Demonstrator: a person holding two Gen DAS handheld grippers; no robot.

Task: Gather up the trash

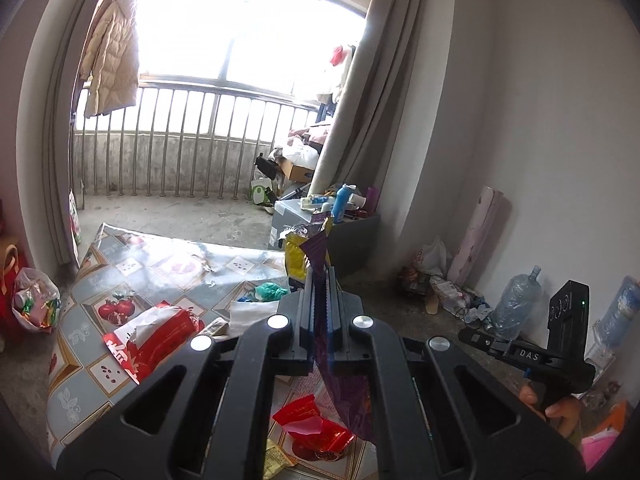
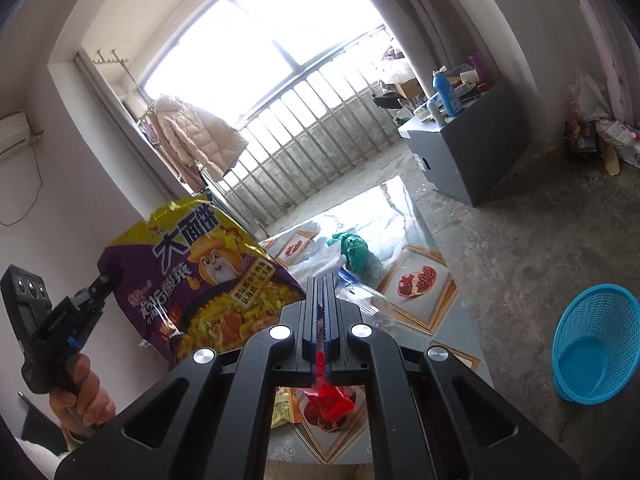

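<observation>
At the far left of the right wrist view, a hand (image 2: 86,390) grips the handle of the left gripper (image 2: 107,280), whose jaws are closed on the edge of a purple-and-yellow noodle packet (image 2: 192,280). The packet hangs in the air above the patterned table (image 2: 424,300), its flat printed face toward the camera and its long axis tilted, the yellow top corner up and to the right, the purple bottom down toward the table. In the left wrist view the same packet runs lengthwise between the pressed pads, top end pointing away. In the middle, the right gripper (image 2: 321,292) is clamped on a red wrapper (image 2: 328,396), which trails back and hangs beneath the fingers. To the right, a blue basket (image 2: 592,344) lies tilted on the concrete floor, well apart from the table.
</observation>
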